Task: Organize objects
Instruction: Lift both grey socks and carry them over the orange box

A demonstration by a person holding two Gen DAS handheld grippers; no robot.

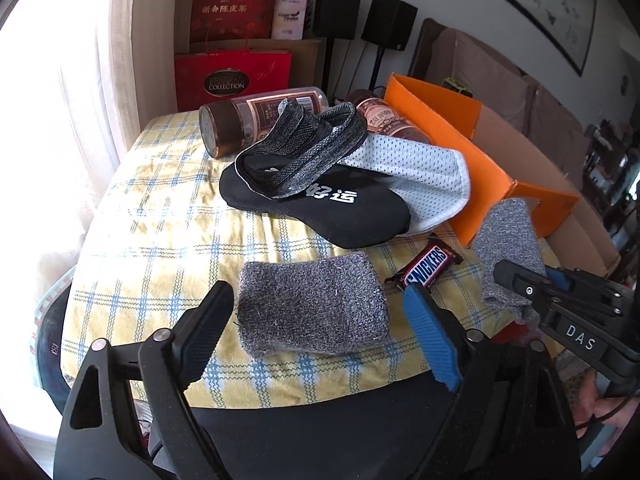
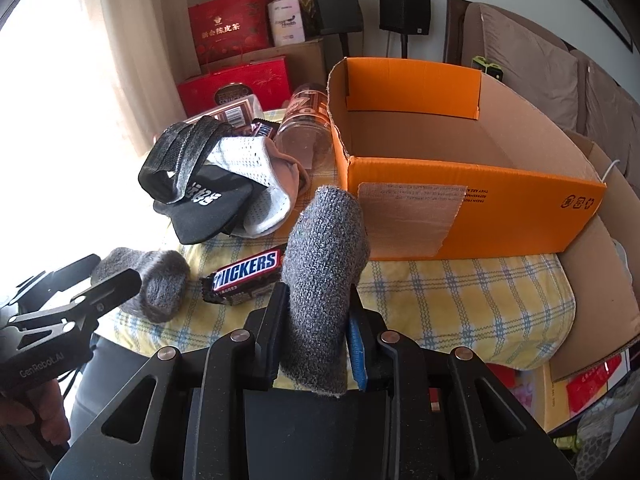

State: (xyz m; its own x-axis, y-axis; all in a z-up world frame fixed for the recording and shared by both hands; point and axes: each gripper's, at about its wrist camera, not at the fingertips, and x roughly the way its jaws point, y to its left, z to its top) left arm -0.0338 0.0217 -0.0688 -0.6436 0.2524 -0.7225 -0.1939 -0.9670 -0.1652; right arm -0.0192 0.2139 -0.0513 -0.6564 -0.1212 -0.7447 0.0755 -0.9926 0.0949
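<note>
The right gripper (image 2: 316,328) is clamped on a grey knitted sock (image 2: 324,264), its black and blue fingers pressed against the fabric on both sides, the sock standing up between them and lifted off the yellow plaid tablecloth (image 2: 460,300). In the left wrist view the same sock (image 1: 508,248) hangs at about 3 o'clock, in front of the orange cardboard box (image 1: 452,152). The left gripper (image 1: 320,312) is spread wide and grips nothing; its fingers sit either side of a second grey knitted sock (image 1: 312,308), which lies flat on the cloth. A Snickers bar (image 1: 426,268) lies just beside that sock at 2 o'clock from it, between the two grey socks. Farther back, at 12 o'clock, is a heap: a black sock with white characters (image 1: 320,208), a dark grey low-cut sock (image 1: 304,152) draped over it, and a white mesh sock (image 1: 416,172) touching the box wall. Two brown-labelled clear jars (image 1: 256,120) lie on their sides behind the heap.
</note>
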